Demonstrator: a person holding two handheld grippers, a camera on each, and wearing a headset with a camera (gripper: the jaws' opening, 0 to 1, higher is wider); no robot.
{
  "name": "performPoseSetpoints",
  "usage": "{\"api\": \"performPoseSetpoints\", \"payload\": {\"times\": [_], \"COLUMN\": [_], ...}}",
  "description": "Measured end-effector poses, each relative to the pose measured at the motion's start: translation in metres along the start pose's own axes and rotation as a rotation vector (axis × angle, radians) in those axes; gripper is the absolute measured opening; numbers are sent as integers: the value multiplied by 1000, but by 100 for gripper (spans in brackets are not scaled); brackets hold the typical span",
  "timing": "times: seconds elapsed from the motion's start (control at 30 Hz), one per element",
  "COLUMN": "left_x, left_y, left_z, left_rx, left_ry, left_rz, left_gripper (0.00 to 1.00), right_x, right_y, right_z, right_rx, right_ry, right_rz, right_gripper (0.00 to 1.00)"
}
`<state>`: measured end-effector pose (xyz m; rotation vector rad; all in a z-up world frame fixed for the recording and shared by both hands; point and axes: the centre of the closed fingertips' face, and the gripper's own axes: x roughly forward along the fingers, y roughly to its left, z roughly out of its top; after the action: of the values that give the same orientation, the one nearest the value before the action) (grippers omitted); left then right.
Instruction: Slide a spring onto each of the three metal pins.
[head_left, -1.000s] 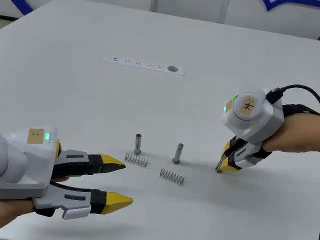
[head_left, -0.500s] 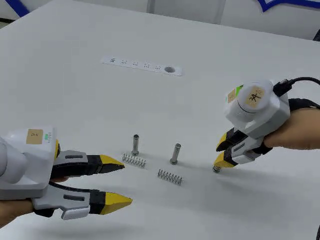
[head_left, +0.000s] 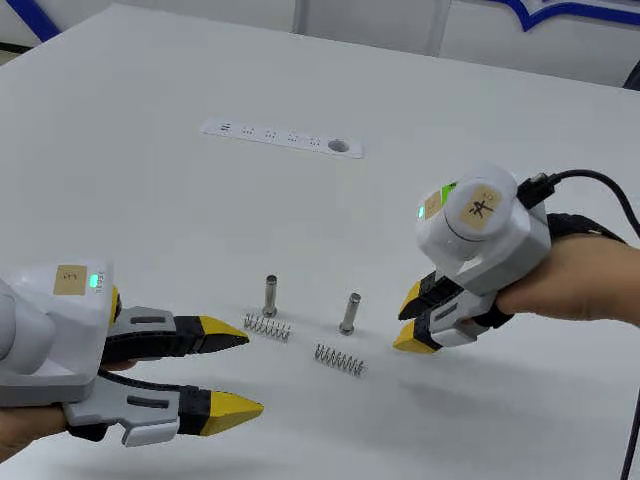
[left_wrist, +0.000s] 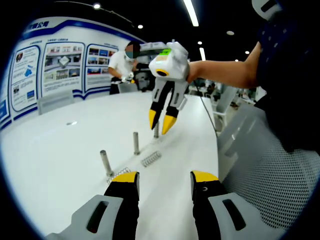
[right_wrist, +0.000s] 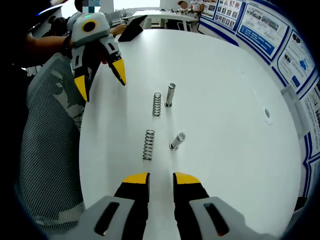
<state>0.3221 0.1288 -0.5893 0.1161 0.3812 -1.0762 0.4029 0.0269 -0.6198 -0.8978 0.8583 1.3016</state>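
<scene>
The head view is looking forward and down from the near side, fairly high above the white worktop (head_left: 150, 150). The left hand-held gripper (head_left: 255, 373) is closest to it, low at the left, and the right hand-held gripper (head_left: 400, 330) is farther off at the right. The left gripper view is sitting low over the worktop, facing right along its jaws. The right gripper view is riding higher, tilting down and facing left. All three are sharing the middle patch with the pins (head_left: 349, 313) and springs (head_left: 340, 359). Each gripper view is also catching the opposite hand-held gripper.
</scene>
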Motion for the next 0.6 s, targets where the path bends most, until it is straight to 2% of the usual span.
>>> {"api": "performPoseSetpoints", "payload": {"times": [0.4,0.6], "left_x": [0,0], "left_y": [0,0], "left_z": [0,-1], "left_rx": [2,2], "left_ry": [1,3], "left_rz": [1,0], "left_gripper": [41,41], "right_x": [24,37], "right_y": [18,23], "right_z": [10,7], "right_rx": [36,51], "right_ry": [-30,-19], "right_rz": [37,45], "right_gripper": [18,17]}}
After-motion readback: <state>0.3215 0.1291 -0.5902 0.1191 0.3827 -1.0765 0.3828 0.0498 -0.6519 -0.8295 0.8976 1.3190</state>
